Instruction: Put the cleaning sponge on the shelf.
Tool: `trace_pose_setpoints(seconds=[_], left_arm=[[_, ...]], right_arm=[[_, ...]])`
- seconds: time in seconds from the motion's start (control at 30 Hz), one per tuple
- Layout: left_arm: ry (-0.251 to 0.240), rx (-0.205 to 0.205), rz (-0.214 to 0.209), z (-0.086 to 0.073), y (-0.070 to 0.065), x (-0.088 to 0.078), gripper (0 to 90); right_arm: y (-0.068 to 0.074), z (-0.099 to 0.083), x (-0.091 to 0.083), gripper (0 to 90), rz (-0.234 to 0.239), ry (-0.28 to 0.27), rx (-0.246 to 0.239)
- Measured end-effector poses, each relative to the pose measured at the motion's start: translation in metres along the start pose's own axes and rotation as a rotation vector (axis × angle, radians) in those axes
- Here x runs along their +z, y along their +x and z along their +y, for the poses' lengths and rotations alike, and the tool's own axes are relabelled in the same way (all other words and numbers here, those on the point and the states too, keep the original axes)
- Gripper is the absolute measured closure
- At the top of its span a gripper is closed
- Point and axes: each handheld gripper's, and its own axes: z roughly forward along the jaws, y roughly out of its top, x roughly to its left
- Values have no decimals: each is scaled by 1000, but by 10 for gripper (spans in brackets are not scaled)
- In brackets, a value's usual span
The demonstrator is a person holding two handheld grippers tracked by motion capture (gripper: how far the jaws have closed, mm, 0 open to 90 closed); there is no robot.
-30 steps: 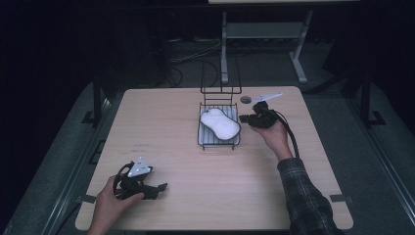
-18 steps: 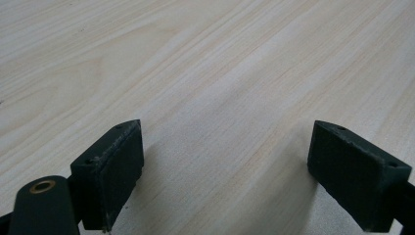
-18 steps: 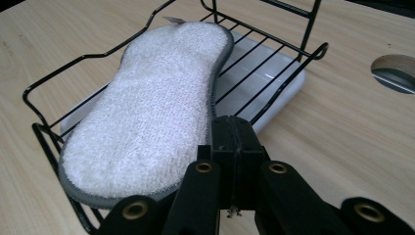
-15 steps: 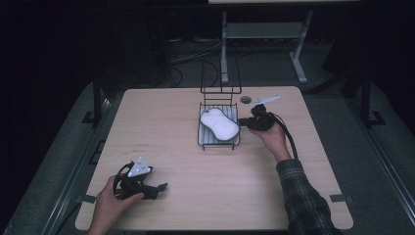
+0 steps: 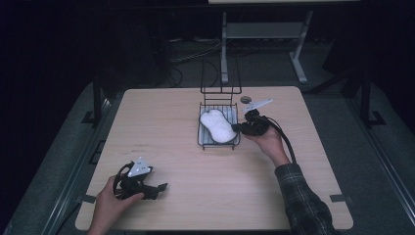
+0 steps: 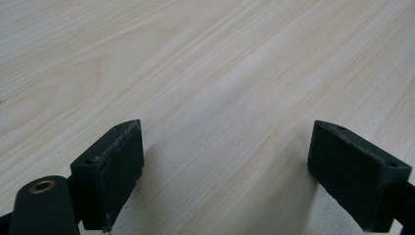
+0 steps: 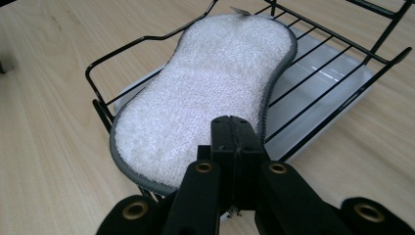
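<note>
A white, peanut-shaped sponge (image 5: 217, 125) (image 7: 205, 83) with a grey edge lies flat in a black wire rack (image 5: 219, 145) (image 7: 147, 39) at the table's middle back. My right gripper (image 5: 241, 128) (image 7: 237, 137) is at the rack's right side and points at the sponge. Its jaws are shut, pad against pad, with nothing between them, right at the sponge's grey rim. My left gripper (image 5: 159, 187) (image 6: 225, 166) rests near the front left edge. It is open over bare wood.
A white tray (image 7: 333, 83) sits under the rack's wires. The rack's tall wire back (image 5: 220, 81) stands at the far side. A small dark round disc (image 5: 245, 99) lies on the table behind the right hand. Bare tabletop (image 5: 161, 127) stretches between the two hands.
The right gripper has edged slightly closer to the rack's right side, jaws staying shut. The left hand and the sponge have not moved.
</note>
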Motion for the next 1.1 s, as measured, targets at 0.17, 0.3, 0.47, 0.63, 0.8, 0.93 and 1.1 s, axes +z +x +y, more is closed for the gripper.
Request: trace_pose_setpoints(seconds=[0.17,0.3,0.47,0.63,0.8,0.93,1.1], left_arm=[[0,-1,0,0,0,0,128],[0,0,0,0,0,0,128],[0,0,0,0,0,0,128],[0,0,0,0,0,0,128],[0,-1,0,0,0,0,128],[0,0,0,0,0,0,128],[0,-1,0,0,0,0,128]], right_arm=[[3,-4,1,894,11,6,-8],[9,-4,1,894,40,3,-23],[19,-3,3,893,55,7,-45],[16,-6,-4,876,52,-20,-18],[10,-10,-13,742,32,-31,7],[10,-13,-24,550,-17,-42,34],[8,-19,-39,349,-69,-42,60]])
